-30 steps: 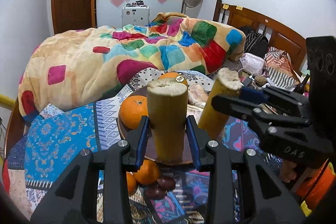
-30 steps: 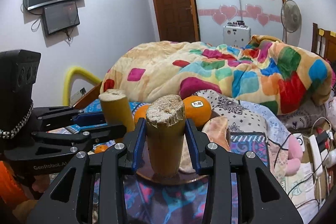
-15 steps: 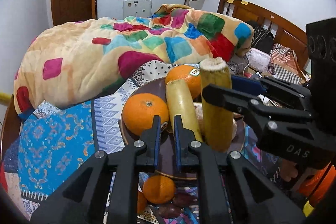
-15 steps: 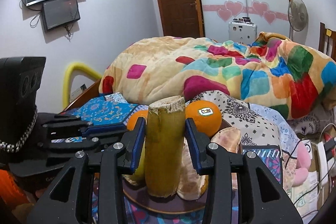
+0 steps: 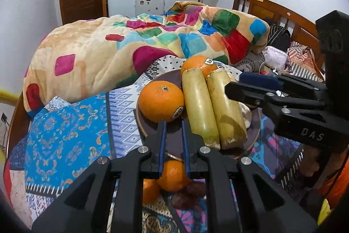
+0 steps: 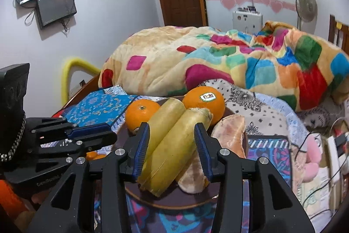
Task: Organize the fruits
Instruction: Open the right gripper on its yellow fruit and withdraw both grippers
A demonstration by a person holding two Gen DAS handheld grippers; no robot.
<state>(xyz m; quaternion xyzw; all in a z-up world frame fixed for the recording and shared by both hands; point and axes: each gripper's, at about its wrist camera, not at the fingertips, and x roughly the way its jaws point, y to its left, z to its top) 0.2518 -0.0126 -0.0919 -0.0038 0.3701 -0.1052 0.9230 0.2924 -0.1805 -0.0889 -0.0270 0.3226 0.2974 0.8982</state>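
While the left tool hovers at the near rim of the brown plate with its jaws almost together and nothing between them, the right tool has just been opening; its jaws straddle two yellow stalks lying side by side on the plate, pads not pressing. Small oranges lie on the bedcover near the plate. Farther back on the plate sit two oranges and, right, a peeled segment. Beyond lies a colourful blanket.
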